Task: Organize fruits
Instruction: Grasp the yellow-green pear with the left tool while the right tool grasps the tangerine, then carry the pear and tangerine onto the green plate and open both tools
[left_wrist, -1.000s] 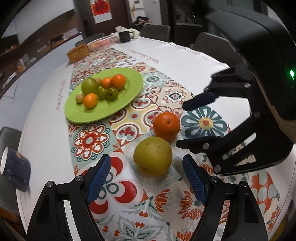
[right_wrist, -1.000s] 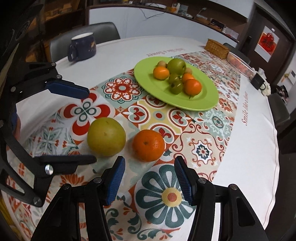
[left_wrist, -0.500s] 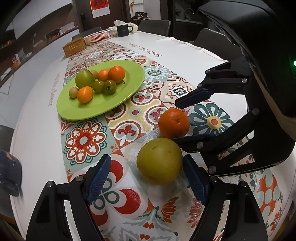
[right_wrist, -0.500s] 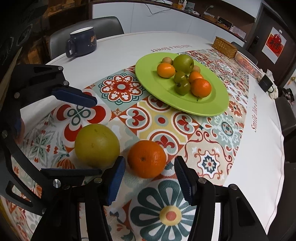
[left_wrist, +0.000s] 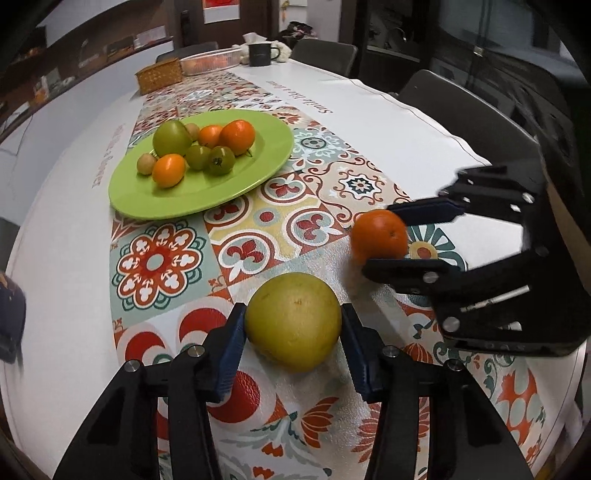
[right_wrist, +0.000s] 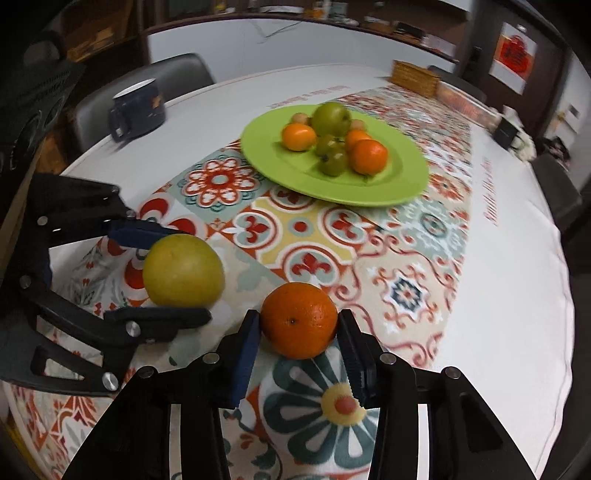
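A: Left wrist view, entry one. Left gripper (left_wrist: 293, 334) straddles the pear (left_wrist: 293, 320); both blue pads sit against its sides. Pear rests on the tablecloth (left_wrist: 258, 225).

B: Pinching, then?

A: Pads look in contact on both flanks, so I log it as clamped on the pear. Whether it is lifted I cannot tell.

B: Right wrist view?

A: Right gripper (right_wrist: 298, 334) has its pads pressed to either side of the orange (right_wrist: 299, 320). The orange sits over the large flower motif of the cloth. From the left camera the same orange (left_wrist: 379, 234) shows between the right gripper's (left_wrist: 399, 236) two fingers, somewhat blurred.

B: Spacing between the two fruits?

A: Near each other, not touching. In the right view the pear (right_wrist: 183, 270) lies left of the orange, held by the left gripper (right_wrist: 177, 275).

B: Plate?

A: Green plate (left_wrist: 236, 184) farther up the cloth, well apart from both grippers. It holds a green apple (left_wrist: 171, 138), small green and orange fruits clustered together.

B: Anything else?

A: Dark mug (right_wrist: 138, 109) on the white part of the table, left of the plate (right_wrist: 399, 184) in the right view. Wicker basket (left_wrist: 159, 76) at the far end.
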